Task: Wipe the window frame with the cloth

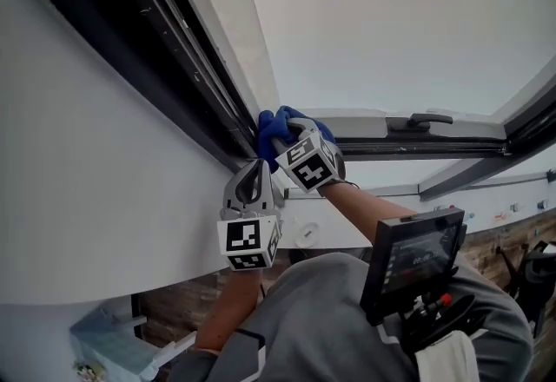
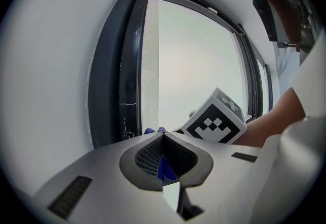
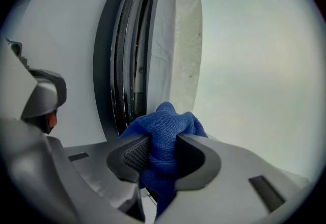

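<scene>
Cloth (image 3: 164,120) bunched, clamped in right claw (image 3: 163,142), pointing at window frame (image 3: 120,65); left claw (image 2: 163,137) closed.

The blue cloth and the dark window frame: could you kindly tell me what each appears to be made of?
The cloth, pinched in the right hand-held gripper, looks like microfibre: soft and matt, with a fine looped nap. The window frame looks like dark painted metal or plastic, smooth and faintly glossy. Its ribbed black channels may be rubber seals.

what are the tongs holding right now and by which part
The right tongs pinch the blue cloth by a bunched fold, with cloth spilling out above and below. The left tongs are shut on nothing.
</scene>
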A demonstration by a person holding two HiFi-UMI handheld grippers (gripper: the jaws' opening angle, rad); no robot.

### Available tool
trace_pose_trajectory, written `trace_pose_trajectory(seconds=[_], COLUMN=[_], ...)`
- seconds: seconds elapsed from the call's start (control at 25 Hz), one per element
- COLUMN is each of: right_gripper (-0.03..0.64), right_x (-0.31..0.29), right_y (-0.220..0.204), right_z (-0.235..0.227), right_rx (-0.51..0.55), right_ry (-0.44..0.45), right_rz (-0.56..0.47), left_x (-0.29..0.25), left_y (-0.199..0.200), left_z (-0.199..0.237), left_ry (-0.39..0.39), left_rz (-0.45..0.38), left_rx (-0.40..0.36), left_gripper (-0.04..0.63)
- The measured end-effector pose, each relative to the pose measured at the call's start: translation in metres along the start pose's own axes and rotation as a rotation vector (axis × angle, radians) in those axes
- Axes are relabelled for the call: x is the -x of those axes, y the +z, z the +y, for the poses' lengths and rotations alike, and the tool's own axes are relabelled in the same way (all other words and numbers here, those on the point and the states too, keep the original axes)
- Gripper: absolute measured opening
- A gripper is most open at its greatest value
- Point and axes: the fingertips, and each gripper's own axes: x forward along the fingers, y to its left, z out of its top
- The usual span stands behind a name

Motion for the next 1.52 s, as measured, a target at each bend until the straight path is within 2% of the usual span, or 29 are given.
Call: trace_pose_trajectory(seconds=[0.28,1.04,1.52], right_gripper=[0.132,0.132,0.133], right_x=[0.04,0.13,0.181], right_y=[-0.019,-0.078,-0.095], right_z=[-0.04,-0.138,-0.175], right_rx=[-0.046,-0.161,-0.235], right_ry=[-0.076,-0.256,-0.338], right_rz=[0.015,0.057,0.02], left_x=[-0.017,-0.055,-0.068], left_y=[0.009,0.029,0.043], left_z=[-0.037,-0.13,-0.184], left_ry=[-0.073,-0.211,-0.296], left_rz=[-0.01,-0.025,-0.026], left_rx=[0.01,-0.008,-0.01], left_gripper=[0.009,0.01,0.011])
